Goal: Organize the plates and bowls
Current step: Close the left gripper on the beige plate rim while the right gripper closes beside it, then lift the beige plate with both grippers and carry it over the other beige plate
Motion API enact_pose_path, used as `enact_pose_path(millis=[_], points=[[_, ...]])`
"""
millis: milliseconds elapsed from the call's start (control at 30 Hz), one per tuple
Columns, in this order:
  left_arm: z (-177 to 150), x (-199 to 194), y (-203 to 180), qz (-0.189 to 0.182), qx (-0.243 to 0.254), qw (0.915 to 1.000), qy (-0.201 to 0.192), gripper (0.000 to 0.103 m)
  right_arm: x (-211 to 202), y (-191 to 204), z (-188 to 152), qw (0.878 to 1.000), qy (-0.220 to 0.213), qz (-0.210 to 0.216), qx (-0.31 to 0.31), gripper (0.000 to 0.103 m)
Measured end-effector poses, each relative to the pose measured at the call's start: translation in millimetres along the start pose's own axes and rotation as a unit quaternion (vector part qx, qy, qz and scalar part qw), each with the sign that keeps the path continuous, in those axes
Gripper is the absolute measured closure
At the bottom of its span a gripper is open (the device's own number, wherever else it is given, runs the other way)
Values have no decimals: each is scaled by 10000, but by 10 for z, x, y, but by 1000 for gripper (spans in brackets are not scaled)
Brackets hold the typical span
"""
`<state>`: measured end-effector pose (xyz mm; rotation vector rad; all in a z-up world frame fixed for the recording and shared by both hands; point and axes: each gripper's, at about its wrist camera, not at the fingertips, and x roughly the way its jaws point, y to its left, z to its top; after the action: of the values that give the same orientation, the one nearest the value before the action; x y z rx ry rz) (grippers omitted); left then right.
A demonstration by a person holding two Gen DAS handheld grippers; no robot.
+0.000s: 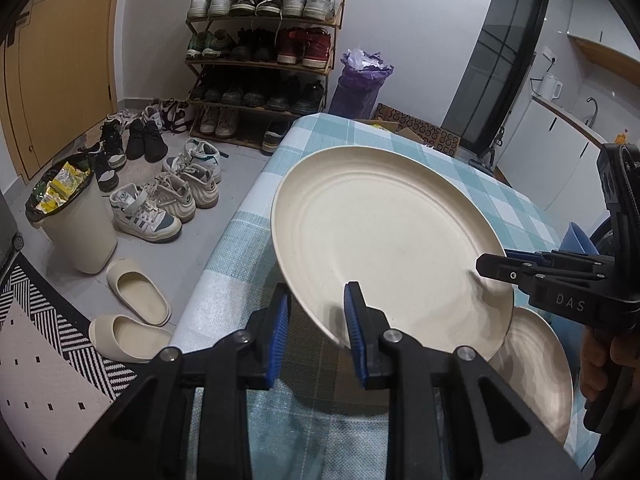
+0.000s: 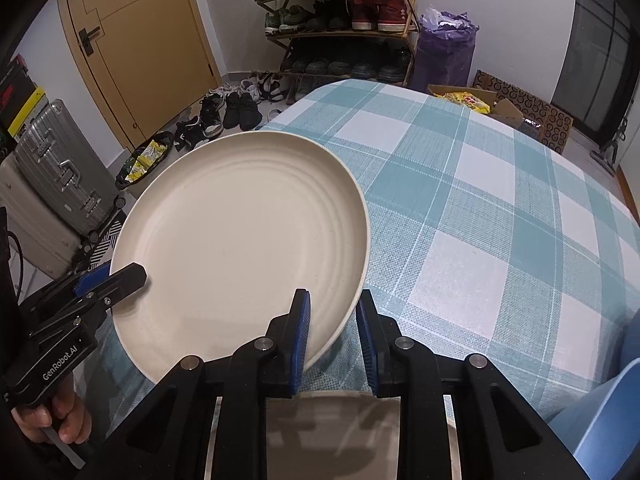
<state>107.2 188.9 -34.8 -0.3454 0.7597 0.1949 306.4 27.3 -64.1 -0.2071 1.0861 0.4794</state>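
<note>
Here, table: your checked cloth [image 2: 460,208] fronts a shoe rack [image 1: 260,52].
Left gripper [image 1: 318,332]: pinches the cream plate [image 1: 380,240] rim.
Right gripper [image 2: 332,336]: clamps its opposite edge, tilted downward.

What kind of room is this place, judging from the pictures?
Probably a home entryway that opens onto a kitchen: a full shoe rack beside a door, a checked-cloth table, and a kettle on a counter.

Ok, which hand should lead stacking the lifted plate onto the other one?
Right, likely. The second plate lies just beneath the right gripper; the left gripper clamps the far rim of the lifted plate.
</note>
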Motion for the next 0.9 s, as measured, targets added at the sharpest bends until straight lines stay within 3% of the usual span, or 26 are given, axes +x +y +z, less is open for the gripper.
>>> enact_pose_path(millis=[467,900], points=[[0,-216,-245,-204,308,9992,-150,77,-459,-68,-132,9995,-249,-166,116,79],[-64,-340,-587,-475,600,9970,-140,77,-821,-274,-534,9980,-338,-278,466,79]])
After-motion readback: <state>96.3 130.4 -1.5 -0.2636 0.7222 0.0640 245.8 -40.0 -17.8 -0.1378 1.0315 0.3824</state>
